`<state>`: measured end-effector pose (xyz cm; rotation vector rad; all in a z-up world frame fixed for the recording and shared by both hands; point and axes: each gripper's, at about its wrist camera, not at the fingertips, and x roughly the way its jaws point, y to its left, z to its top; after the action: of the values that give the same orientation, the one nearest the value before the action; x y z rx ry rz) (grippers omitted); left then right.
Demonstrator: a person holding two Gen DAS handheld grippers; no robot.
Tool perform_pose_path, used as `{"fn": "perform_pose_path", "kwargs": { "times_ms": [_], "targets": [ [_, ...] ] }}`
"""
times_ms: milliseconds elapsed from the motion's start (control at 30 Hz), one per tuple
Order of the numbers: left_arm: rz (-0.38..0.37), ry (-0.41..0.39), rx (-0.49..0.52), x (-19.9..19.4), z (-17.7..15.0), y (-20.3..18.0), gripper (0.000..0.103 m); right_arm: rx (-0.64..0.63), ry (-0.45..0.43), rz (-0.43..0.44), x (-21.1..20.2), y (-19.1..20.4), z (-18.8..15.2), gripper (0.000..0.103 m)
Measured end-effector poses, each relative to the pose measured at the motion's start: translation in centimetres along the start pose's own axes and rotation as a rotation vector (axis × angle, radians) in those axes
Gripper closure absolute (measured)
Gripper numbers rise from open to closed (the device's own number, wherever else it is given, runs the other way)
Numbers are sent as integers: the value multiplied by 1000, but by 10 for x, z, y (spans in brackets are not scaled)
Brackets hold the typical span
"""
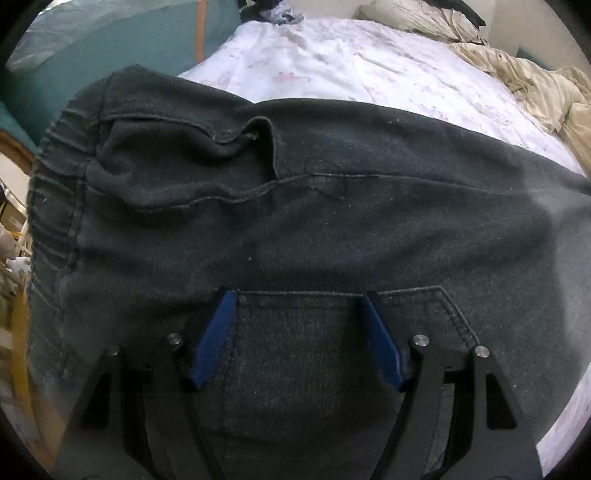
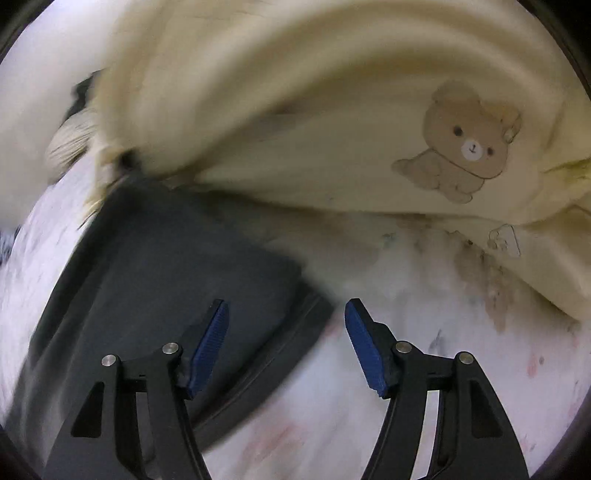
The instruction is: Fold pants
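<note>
From the left wrist camera, the dark grey pants fill most of the view, lying spread across a bed covered by a white sheet with a faint pink print. The elastic waistband bunches at the left edge, and a curved front pocket opening gapes slightly just right of it. A stitched patch pocket sits in the lower middle. The left gripper is low over that patch pocket with its blue-padded fingers spread wide apart; the fingertips seem to rest on or just above the cloth, and nothing is pinched between them. A rumpled cream blanket lies at the far right of the bed, a pillow near the head, and a teal panel stands off the left side.

From the right wrist camera, much of the picture is smeared by motion. One dark grey end of the pants lies flat on the white sheet, running from the upper left down toward the lower middle, with its hem edge passing between the fingers. The right gripper has its blue pads held well apart, one above the dark cloth and the other above bare sheet, gripping nothing. Beyond them the cream blanket with a brown bear print is heaped, its lower edge lying over the far part of the pants
</note>
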<state>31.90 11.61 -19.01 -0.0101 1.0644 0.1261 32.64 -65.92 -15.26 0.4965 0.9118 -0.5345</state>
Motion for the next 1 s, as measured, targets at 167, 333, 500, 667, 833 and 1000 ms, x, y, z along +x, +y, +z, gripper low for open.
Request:
{"fn": "perform_pose_path", "kwargs": {
  "times_ms": [167,333,500,667,833,1000],
  "targets": [
    [7,-23,26,-4,-10,-5,35,-91,51,11,26,8,20,89],
    [-2,-6,34,-4,-13,-5,35,-149,-26,18,-13,16,25,97],
    [-22,8,71,-1,-6,-2,35,-96,9,-10,-25,-4,30,98],
    [-21,21,82,2,1,-1,35,-131,117,-96,22,-6,19,96],
    [-25,10,90,2,1,-1,34,-219,-43,-183,-11,20,20,70],
    [-1,0,58,-10,4,-6,36,-364,-131,52,-45,78,-10,63]
  ]
}}
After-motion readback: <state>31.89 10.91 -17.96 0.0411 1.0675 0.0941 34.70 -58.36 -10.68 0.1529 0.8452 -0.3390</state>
